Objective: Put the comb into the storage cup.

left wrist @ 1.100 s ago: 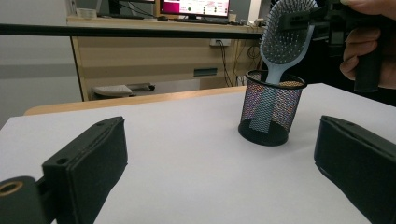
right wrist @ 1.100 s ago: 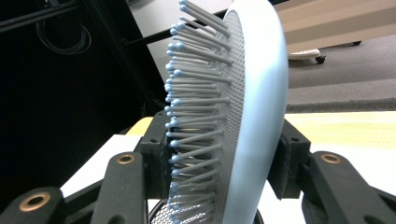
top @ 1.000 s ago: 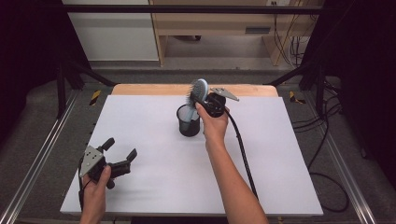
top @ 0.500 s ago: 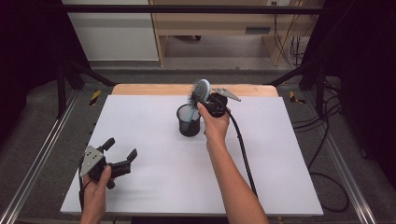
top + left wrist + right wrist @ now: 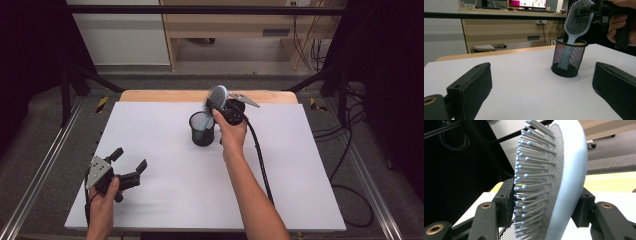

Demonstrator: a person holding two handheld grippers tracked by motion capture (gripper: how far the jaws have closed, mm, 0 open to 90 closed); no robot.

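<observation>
Claws first, from the left: the left gripper point(image 5: 125, 167) rests low at the near left corner of the white table point(image 5: 150, 200), its jaws spread wide with nothing between them, well apart from the work. It looks across at the black mesh cup point(image 5: 568, 59) and can stay where it is, though it could steady the cup if the cup starts to tip.

Moving right, the cup point(image 5: 202, 128) stands upright near the middle back of the table. A pale blue hairbrush point(image 5: 574, 32) stands in it handle down, leaning on the rim, with its bristled head well above the mesh.

Further right, the right gripper point(image 5: 544, 215) sits around the brush head point(image 5: 554, 177), one pad against the bristles and the other at the smooth back. Its jaws have just been opening, and the pads seem to be barely touching, so I judge the brush is being let go into the cup.

To finish well, open the jaws fully before moving, then draw straight back and up so no pad snags the bristles. Snagging could drag the light cup over.
</observation>
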